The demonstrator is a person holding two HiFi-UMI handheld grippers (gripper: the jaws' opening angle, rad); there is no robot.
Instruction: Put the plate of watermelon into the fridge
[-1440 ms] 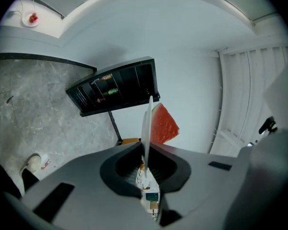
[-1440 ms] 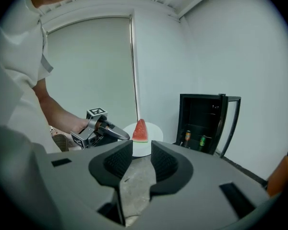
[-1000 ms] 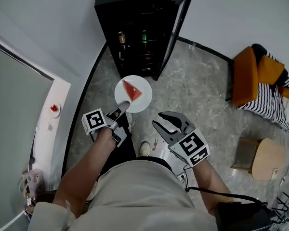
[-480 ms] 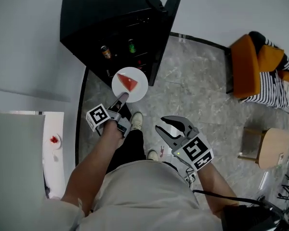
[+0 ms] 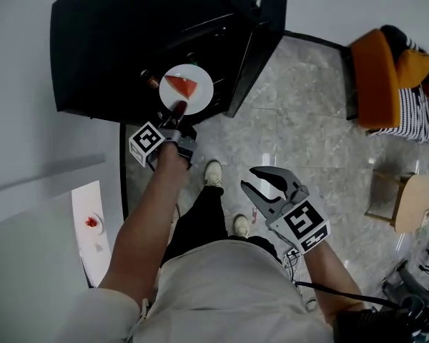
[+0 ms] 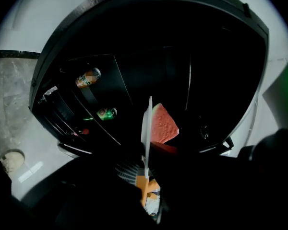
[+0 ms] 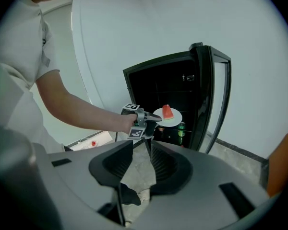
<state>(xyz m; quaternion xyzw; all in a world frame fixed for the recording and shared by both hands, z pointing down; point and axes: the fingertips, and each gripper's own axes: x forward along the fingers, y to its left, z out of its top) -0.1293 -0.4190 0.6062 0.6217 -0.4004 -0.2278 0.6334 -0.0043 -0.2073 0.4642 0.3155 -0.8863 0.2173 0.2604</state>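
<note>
Left claw was clamped on the near rim of the plate, watermelon just ahead of it, at the open fridge. My right claw hung behind, jaws apart and empty.

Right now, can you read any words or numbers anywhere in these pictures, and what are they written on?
No text here can be read.
Orange can in the fridge: label too blurred to read.
Green can: label too blurred to read.
Marker cubes: only black-and-white square patterns, no letters or numbers.
</note>
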